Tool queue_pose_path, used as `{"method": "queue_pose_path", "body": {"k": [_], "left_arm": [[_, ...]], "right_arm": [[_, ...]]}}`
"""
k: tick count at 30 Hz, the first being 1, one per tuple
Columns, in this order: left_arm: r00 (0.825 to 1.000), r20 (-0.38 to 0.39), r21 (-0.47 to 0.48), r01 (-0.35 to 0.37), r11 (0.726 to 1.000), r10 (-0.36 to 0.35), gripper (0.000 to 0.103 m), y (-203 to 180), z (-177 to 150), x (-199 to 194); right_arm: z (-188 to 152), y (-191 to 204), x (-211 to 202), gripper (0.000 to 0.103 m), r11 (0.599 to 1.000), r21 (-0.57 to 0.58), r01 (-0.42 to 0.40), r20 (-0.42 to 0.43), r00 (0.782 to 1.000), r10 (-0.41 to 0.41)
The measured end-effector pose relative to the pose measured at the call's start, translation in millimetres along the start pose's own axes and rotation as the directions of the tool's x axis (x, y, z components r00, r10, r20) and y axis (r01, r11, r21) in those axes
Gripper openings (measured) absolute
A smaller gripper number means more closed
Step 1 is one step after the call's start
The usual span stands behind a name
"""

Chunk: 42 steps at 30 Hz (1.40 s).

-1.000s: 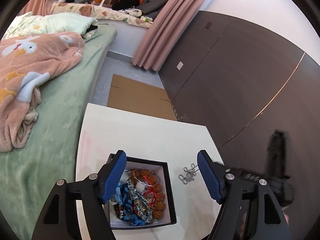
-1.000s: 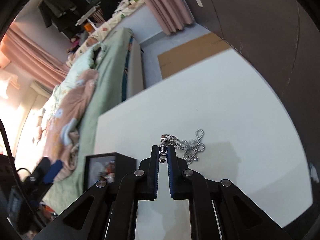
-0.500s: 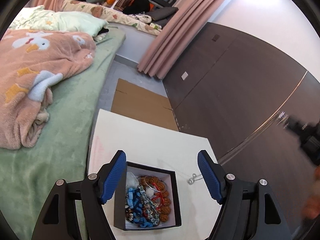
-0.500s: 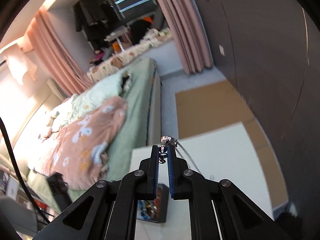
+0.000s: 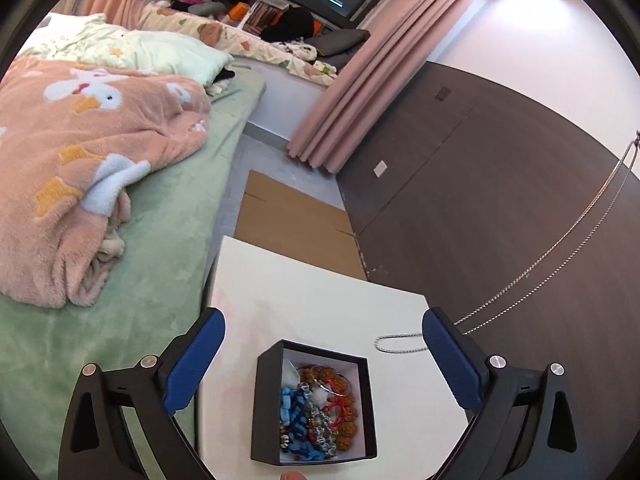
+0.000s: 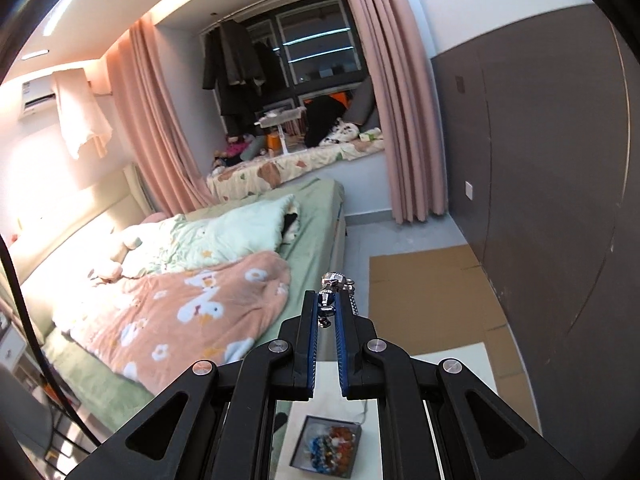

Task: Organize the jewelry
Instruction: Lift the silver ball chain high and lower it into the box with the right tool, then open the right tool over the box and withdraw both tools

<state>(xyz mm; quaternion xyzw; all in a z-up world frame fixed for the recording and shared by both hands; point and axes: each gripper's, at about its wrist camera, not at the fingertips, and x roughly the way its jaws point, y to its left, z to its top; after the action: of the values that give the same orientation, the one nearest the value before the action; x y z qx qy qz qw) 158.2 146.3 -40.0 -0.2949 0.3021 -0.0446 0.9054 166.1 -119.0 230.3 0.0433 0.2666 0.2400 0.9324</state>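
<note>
A black jewelry box [image 5: 314, 400] with a white lining sits on the white table [image 5: 312, 300], holding blue, red, brown and silver beads and chains. It also shows far below in the right wrist view [image 6: 326, 446]. My left gripper [image 5: 320, 348] is open and empty, hovering above the box. My right gripper [image 6: 328, 308] is shut on the clasp end of a silver chain necklace [image 6: 334, 284], raised high. The chain [image 5: 560, 248] hangs taut from the upper right down to the table, its lower loop [image 5: 400, 342] resting right of the box.
A green bed [image 5: 160, 216] with a pink blanket [image 5: 80, 152] lies left of the table. Flattened cardboard [image 5: 292, 216] lies on the floor beyond the table. A dark wall panel [image 5: 480, 168] runs along the right. Pink curtains [image 5: 352, 80] hang at the back.
My right gripper has lifted the necklace high off the table, drawing the chain out straight. My left gripper has risen and pulled back, so the box looks smaller.
</note>
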Motion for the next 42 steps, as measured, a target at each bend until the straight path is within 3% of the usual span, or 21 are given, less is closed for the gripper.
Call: {"method": "queue_pose_path", "body": {"k": [10, 21, 25, 34, 37, 38, 39, 42], "left_arm": [[1.000, 0.001, -0.049, 0.015, 0.999, -0.015, 0.100, 13, 4, -5], [1.000, 0.004, -0.048, 0.017, 0.999, -0.017, 0.100, 14, 5, -7], [1.000, 0.001, -0.038, 0.010, 0.999, -0.010, 0.100, 13, 4, -6], [1.000, -0.001, -0.054, -0.016, 0.998, 0.016, 0.100, 17, 5, -5], [1.000, -0.002, -0.055, -0.021, 0.998, 0.021, 0.100, 17, 4, -5], [1.000, -0.003, -0.054, -0.021, 0.998, 0.021, 0.100, 15, 4, -5], [1.000, -0.003, -0.053, -0.018, 0.998, 0.018, 0.100, 16, 5, -5], [1.000, -0.004, -0.034, -0.018, 0.999, 0.018, 0.100, 12, 4, -6]], "right_arm": [[-22, 33, 28, 0.010, 0.998, -0.043, -0.056, -0.065, 0.996, 0.053], [-58, 29, 63, 0.010, 0.995, -0.018, -0.094, -0.153, 0.984, 0.090], [-80, 20, 87, 0.010, 0.998, -0.011, -0.068, -0.204, 0.977, 0.064], [-148, -5, 143, 0.010, 0.994, 0.067, -0.083, -0.347, 0.932, 0.101], [-169, -12, 161, 0.010, 0.993, 0.091, -0.077, -0.414, 0.904, 0.108], [-176, -15, 167, 0.012, 0.992, 0.100, -0.073, -0.435, 0.894, 0.110], [-181, -20, 170, 0.024, 0.992, 0.106, -0.066, -0.450, 0.886, 0.108], [-190, -38, 162, 0.049, 0.990, 0.136, -0.030, -0.432, 0.898, 0.086]]}}
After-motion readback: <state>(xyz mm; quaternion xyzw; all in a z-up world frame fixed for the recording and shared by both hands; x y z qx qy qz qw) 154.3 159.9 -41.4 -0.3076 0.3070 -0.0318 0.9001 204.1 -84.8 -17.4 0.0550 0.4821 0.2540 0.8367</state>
